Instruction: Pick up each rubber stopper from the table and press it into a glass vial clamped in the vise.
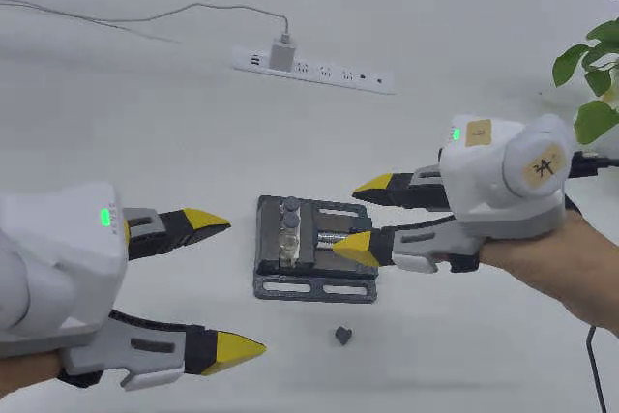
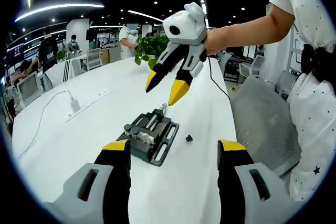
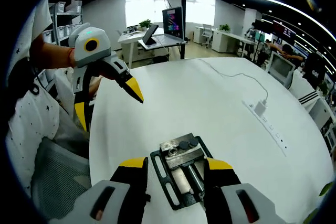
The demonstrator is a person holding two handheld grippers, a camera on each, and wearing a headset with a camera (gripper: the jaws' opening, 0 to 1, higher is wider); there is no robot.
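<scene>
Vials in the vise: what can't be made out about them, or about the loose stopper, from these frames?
Vials: which are already stoppered, head view, too small and blurred.
Vise: its screw end, right gripper view, hidden behind the right gripper's jaws.
Loose stopper: which way up it lies, too small.

The white desk (image 1: 145,152) carries a dark vise (image 1: 315,287) in the middle. Near it lies a small dark piece, probably a stopper (image 1: 343,336). Far away lies a power strip (image 1: 314,71) with its cable (image 1: 145,18).

The table (image 1: 145,94) is white, the vise (image 1: 314,288) dark grey, the stopper (image 1: 343,336) dark, the jaws black with yellow tips.
</scene>
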